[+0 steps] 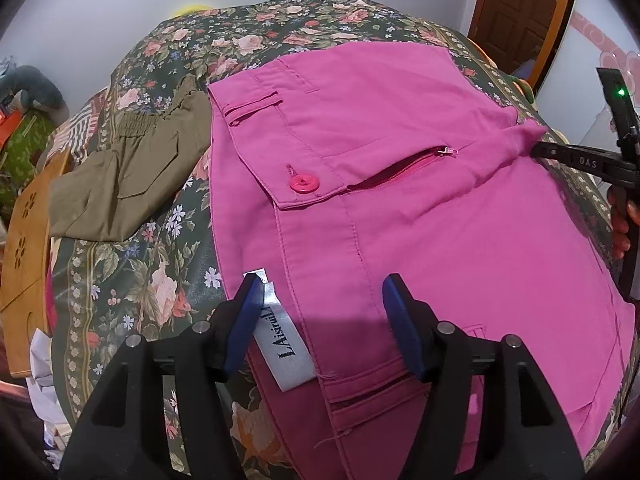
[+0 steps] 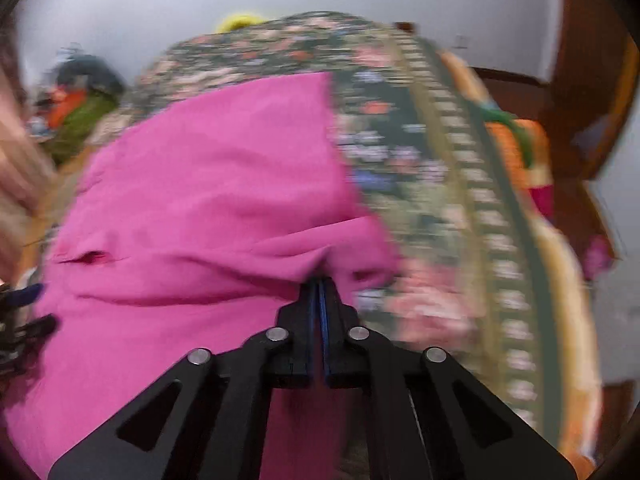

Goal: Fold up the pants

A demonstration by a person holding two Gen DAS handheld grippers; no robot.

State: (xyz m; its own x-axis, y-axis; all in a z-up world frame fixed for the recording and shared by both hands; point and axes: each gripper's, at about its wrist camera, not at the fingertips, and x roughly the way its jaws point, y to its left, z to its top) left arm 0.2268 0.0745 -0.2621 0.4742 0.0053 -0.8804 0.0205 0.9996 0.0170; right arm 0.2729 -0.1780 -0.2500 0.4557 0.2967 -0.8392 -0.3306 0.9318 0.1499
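Note:
Pink pants [image 1: 420, 208] lie on the floral bedspread [image 1: 132, 264], waistband toward me, with a pink button [image 1: 303, 183], a zip pocket and a white brand label [image 1: 282, 344]. My left gripper [image 1: 322, 304] is open, its blue pads either side of the waistband near the label. My right gripper [image 2: 320, 284] is shut on a bunched edge of the pink pants [image 2: 208, 184]; in the left wrist view it [image 1: 538, 148] pinches the fabric at the right. The right wrist view is motion-blurred.
Folded olive-green pants [image 1: 124, 176] lie on the bed to the left. A wooden board [image 1: 28, 240] leans at the bed's left edge above crumpled paper. A wooden door [image 1: 520, 12] stands at the back right. A yellow object [image 2: 238, 22] sits behind the bed.

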